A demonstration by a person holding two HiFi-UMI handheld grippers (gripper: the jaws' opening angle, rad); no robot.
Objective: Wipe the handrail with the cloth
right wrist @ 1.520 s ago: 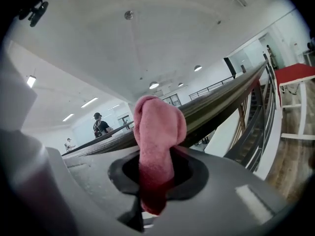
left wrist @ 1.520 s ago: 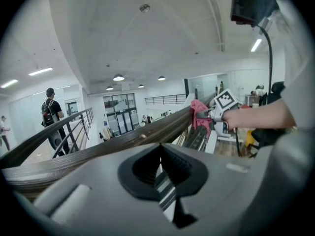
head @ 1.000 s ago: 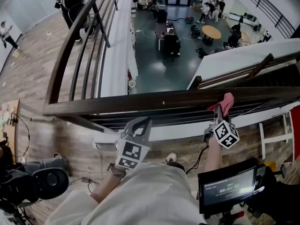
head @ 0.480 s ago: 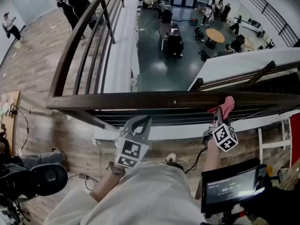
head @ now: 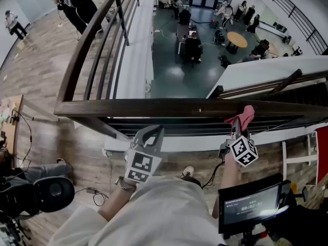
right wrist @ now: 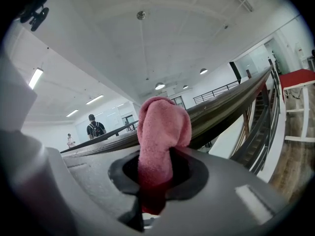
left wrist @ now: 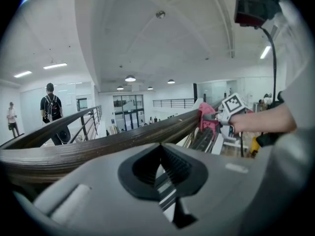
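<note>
Head view is showing the right gripper [head: 237,130], fingers clamping the pink cloth [head: 246,114], holding it against the handrail [head: 154,108], whose long axis is running left to right, while the left gripper [head: 152,132] is hovering just below, fingers closed on nothing.

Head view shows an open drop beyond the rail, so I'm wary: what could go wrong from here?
1. The cloth is held by only one end in the right gripper; if it slips on the handrail, it could fall toward the people seated below.
2. The cloth is bunched, so the gripper's hard jaws might scrape the wood.
3. The left gripper is shut and empty, offering no backup.
</note>
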